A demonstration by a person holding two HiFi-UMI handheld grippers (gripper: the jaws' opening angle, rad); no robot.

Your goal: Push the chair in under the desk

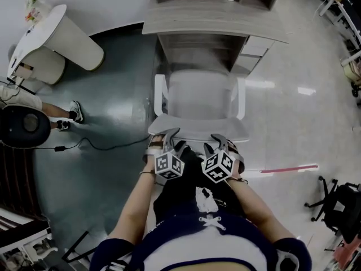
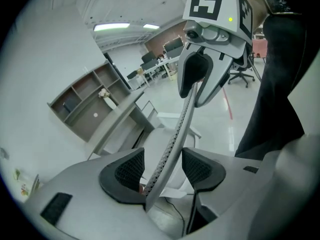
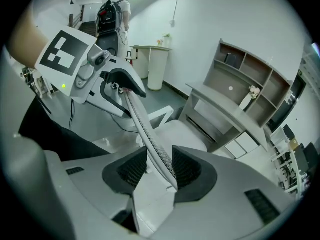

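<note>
Left claw [image 1: 166,135] and right claw [image 1: 221,141] abreast, straddling chair back [image 1: 197,127] (loosely).

- The backrest [image 1: 197,130] stands between the pads of the left gripper [image 2: 162,171] and of the right gripper [image 3: 160,169], leaving only thin slits beside it.
- The desk [image 1: 214,18] closes the way just beyond the seat [image 1: 200,92].
- Armrests [image 1: 160,95] wall in the seat on both sides.
- Right of the chair, the glossy floor [image 1: 293,117] lies bare as far as a black office chair [image 1: 338,202].
- On the left, a cable [image 1: 107,147] crosses the floor, a person's feet [image 1: 73,113] stand near it, and a white counter [image 1: 67,38] stands beyond.
</note>
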